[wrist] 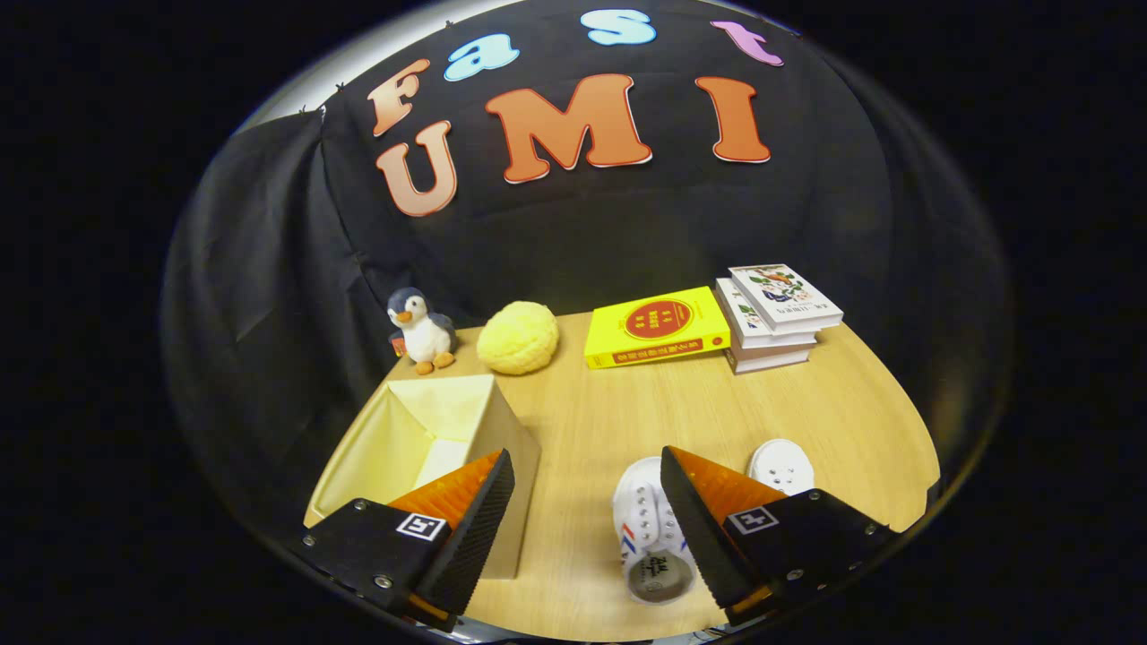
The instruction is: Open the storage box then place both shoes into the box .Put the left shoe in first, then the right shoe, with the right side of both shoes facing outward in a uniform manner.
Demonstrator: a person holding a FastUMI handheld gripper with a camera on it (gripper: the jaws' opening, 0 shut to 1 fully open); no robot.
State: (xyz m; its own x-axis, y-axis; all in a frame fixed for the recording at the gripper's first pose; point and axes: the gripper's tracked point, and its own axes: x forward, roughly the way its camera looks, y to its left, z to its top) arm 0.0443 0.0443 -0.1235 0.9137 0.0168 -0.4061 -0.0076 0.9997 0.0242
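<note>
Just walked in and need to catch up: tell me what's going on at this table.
A person is holding a tool above a wooden table, its fingers open and gripping nothing. The storage box sits open and looks empty behind the left finger. Two white shoes still lie on the table by the right finger, so no shoe is in yet.

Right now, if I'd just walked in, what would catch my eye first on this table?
Probably the open gripper, its orange-and-black fingers spread wide, with a white shoe between them by the right finger and a second white shoe beyond it. The open cream storage box sits behind the left finger. Farther back stand a penguin toy and a yellow book.
</note>
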